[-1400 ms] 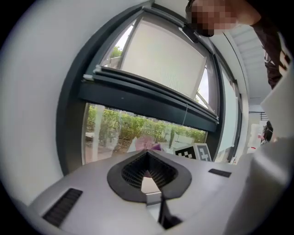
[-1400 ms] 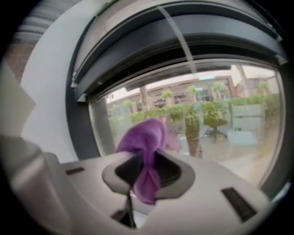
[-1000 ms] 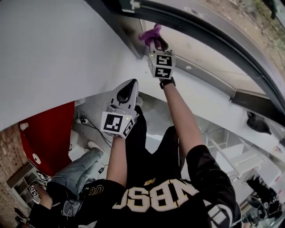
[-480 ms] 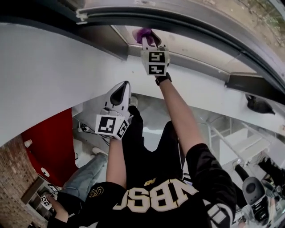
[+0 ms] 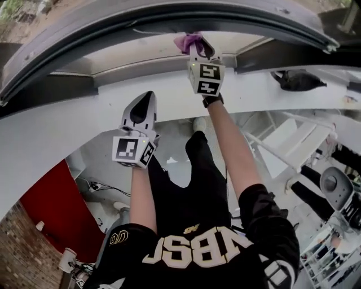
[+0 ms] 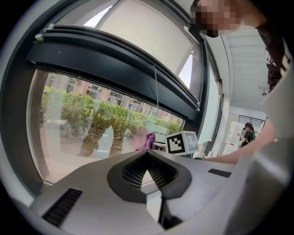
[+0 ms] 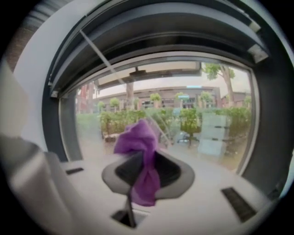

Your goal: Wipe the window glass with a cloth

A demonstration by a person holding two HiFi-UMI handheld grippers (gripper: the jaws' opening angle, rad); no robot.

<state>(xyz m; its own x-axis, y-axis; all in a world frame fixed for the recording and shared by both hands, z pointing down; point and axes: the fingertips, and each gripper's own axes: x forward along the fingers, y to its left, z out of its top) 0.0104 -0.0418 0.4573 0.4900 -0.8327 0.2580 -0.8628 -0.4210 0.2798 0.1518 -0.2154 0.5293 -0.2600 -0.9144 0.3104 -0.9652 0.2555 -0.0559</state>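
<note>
- Cloth [image 7: 140, 151], purple and bunched up, sits pinched in the right gripper [image 7: 138, 183]. Its jaws are closed tight on the cloth's lower part.
- The top of the cloth puffs out past the jaw tips, and a little tail hangs down below them.
- The right arm is stretched out long, and it holds the cloth up against the low part of the glass [image 7: 206, 119]. I cannot tell for sure if the cloth is pressing on the glass.
- From the head view, the cloth [image 5: 189, 42] shows just past the tip of the right gripper [image 5: 197, 49], close under the dark curved frame [image 5: 169, 14].
- The left gripper [image 6: 147, 167] has its jaws together, with nothing between them. It points at the same window from lower down and to the left.
- In the head view, the left gripper [image 5: 144, 104] is held back from the window, well apart from the cloth.
- From the left gripper view, the cloth [image 6: 149, 140] shows by the lower right part of the glass [image 6: 82, 124], beside the right gripper's marker cube [image 6: 183, 142].
- Green trees [image 7: 193, 117] and buildings show through the glass.
</note>
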